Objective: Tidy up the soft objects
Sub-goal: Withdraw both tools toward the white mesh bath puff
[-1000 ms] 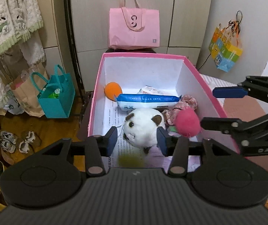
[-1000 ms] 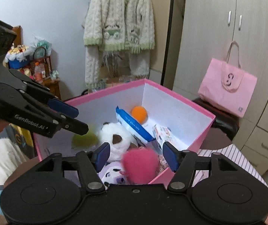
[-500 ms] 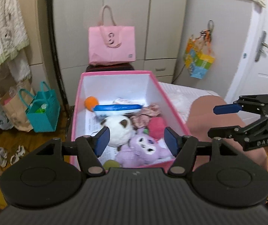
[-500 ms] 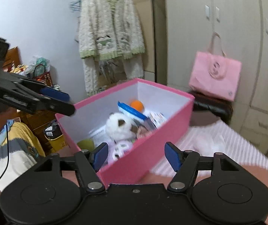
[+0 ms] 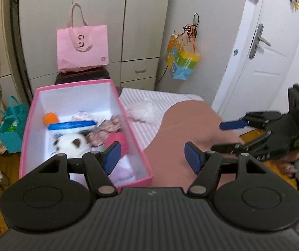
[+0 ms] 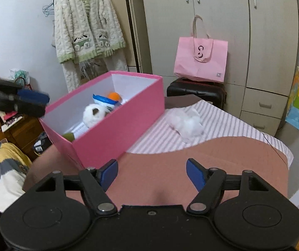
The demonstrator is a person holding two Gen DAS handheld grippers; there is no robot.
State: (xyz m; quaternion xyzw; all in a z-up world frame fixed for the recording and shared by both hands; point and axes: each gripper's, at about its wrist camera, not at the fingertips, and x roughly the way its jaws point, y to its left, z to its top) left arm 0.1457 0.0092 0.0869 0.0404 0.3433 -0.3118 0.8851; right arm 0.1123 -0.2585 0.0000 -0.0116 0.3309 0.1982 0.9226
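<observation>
A pink box (image 5: 131, 135) stands on the bed and holds a white plush with brown ears (image 5: 70, 144), a pink pompom (image 5: 116, 139), an orange ball (image 5: 50, 119) and a blue wipes pack (image 5: 72, 125). The right wrist view shows the same box (image 6: 118, 125), the plush (image 6: 93, 113) and a green item (image 6: 69, 136). My left gripper (image 5: 152, 159) hovers over the box's near corner, jaws opening, nothing between them. My right gripper (image 6: 152, 173) is over the brown blanket right of the box, jaws opening and empty. A white fluffy item (image 6: 188, 121) lies on the striped sheet.
A pink tote bag (image 6: 200, 60) sits on a black case (image 6: 195, 90) against the cupboards behind the bed. A teal bag (image 5: 9, 131) stands on the floor left of the box. A cardigan (image 6: 88, 33) hangs on the wall. A door (image 5: 264, 62) is at the right.
Both grippers drew back from over the box and their jaws widened. The pink pompom seen between the right fingers now lies in the box. Both views swung to the right.
</observation>
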